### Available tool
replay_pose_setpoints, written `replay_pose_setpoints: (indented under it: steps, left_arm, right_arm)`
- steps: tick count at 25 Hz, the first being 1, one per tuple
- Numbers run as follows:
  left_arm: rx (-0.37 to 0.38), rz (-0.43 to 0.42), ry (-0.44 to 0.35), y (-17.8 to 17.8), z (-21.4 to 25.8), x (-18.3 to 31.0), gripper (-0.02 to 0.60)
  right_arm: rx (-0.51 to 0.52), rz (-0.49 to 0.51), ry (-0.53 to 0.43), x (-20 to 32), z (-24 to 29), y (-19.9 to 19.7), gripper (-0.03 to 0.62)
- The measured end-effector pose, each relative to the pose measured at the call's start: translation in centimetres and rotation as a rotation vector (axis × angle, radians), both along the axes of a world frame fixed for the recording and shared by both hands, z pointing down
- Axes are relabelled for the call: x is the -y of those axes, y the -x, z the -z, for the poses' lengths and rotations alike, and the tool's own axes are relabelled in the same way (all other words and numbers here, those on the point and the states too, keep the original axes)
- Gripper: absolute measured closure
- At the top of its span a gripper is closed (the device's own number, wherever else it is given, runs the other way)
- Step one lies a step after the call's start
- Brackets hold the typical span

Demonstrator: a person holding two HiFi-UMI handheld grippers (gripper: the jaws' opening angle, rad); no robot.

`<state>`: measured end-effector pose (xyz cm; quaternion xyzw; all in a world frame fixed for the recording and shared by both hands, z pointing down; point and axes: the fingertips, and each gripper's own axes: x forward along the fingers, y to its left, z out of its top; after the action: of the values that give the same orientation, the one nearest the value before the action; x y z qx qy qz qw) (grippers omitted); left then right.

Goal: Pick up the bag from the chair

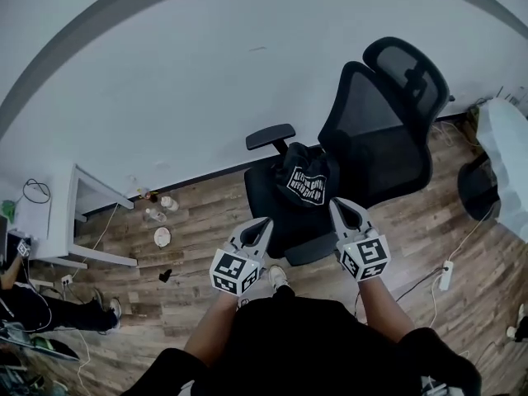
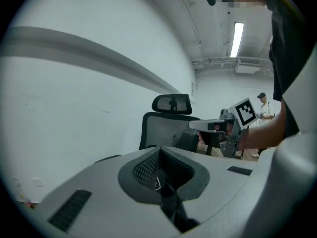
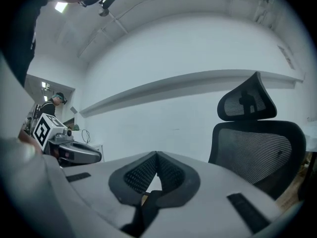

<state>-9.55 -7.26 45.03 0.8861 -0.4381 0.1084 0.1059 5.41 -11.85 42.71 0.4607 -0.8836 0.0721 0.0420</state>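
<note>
Both claws are pinched shut and hold nothing. The left gripper (image 1: 262, 223) and right gripper (image 1: 341, 206) sit side by side. The black bag (image 1: 304, 180) lies on the seat of the mesh office chair (image 1: 375, 130), just ahead, between their tips. Its white lettering is too small to read. Small bottles (image 1: 161, 209) and a white desk (image 1: 78, 221) lie off to the left claw's left.

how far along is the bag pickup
Nothing looks done yet: the black bag lies untouched on the seat of the office chair. In hand: nothing; the left gripper and right gripper are both shut and empty, held near the chair's front. Left to do: open the fingers, reach in, grip the bag and lift it off.
</note>
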Motion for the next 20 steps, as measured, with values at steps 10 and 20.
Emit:
replay_pose_setpoints:
  steps: [10, 20]
  left_arm:
    - [-0.05, -0.003, 0.084, 3.3, -2.3, 6.3, 0.56]
    - [-0.03, 0.024, 0.091, 2.5, -4.4, 12.4, 0.56]
  right_arm:
    - [-0.094, -0.004, 0.11, 3.5, -3.1, 2.7, 0.574]
    - [-0.19, -0.015, 0.184, 7.8, -6.7, 1.0, 0.574]
